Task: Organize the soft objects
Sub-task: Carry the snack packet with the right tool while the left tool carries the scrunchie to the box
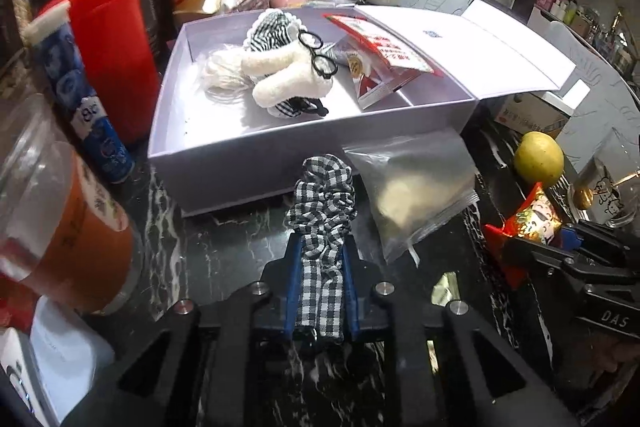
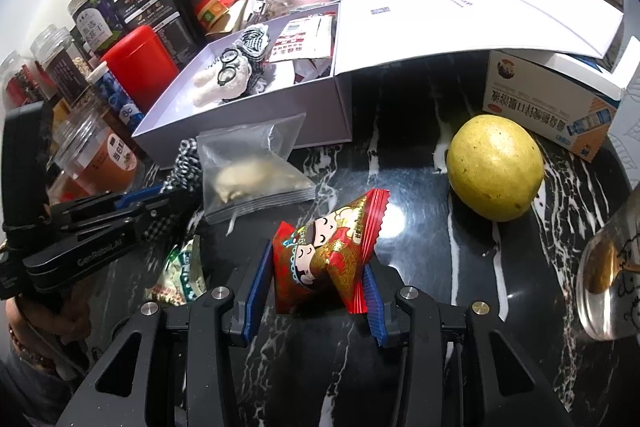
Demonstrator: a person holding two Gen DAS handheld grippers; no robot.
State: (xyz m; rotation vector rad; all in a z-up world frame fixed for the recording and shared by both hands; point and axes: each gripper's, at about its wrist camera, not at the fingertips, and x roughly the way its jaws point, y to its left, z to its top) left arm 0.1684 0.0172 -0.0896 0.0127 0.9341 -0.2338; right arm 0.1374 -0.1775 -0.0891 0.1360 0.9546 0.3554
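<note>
Between left tongs (image 1: 322, 251) | checked cloth scrunchie (image 1: 323, 203), black-white, crumpled

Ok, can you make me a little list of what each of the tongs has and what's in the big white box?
left tongs: shut on the checkered scrunchie
right tongs: shut on the red snack packet
white box: open, lid folded back
in the box: fluffy white toy with black glasses, red-and-white packets
in front of the box: frosted zip bag lying on the black marble table
nearby: yellow-green fruit
</note>
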